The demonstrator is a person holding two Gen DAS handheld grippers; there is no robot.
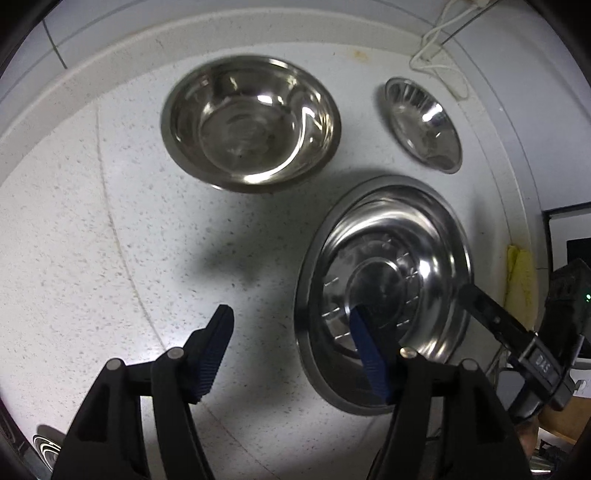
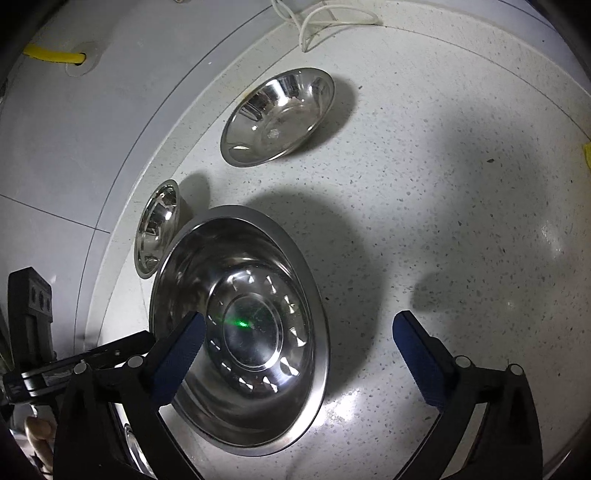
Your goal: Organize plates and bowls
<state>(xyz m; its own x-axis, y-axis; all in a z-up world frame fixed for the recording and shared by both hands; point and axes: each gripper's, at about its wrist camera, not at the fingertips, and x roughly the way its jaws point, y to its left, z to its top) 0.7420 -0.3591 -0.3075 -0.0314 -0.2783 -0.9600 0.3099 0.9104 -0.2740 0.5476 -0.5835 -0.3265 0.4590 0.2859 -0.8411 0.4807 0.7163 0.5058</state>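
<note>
Stainless steel is all there is to sort here: a large plate (image 1: 384, 295) with a smaller dish nested at its centre lies on the speckled bench (image 1: 92, 240), near the bench's back edge where it meets the grey wall. A deep bowl (image 1: 251, 122) sits well apart from it along that back edge, and a small fluted bowl (image 1: 424, 123) lies just beside the plate's rim, closer to the wall.

Both tools hang over the plate with nothing held. The left tool (image 1: 291, 332) stands wide, one pad above the plate's inside and the other over bare bench, so the rim runs between them untouched. The right tool (image 2: 299, 332) is also spread wide, straddling the opposite rim in the same way.

The step in hand looks like stacking: the plate with its dish seems just set down or about to be taken up. The next move probably calls for going to one of the loose bowls, closing on its thin rim, and setting it into a pile; the polished steel will likely slip under a shallow pinch.

A green glint (image 2: 242, 324) on the inner dish (image 2: 251, 326) muddles its surface. Another steel rim (image 1: 46, 448) is cut off at the corner of the left view, and a white cord (image 2: 317, 22) runs out of frame.
</note>
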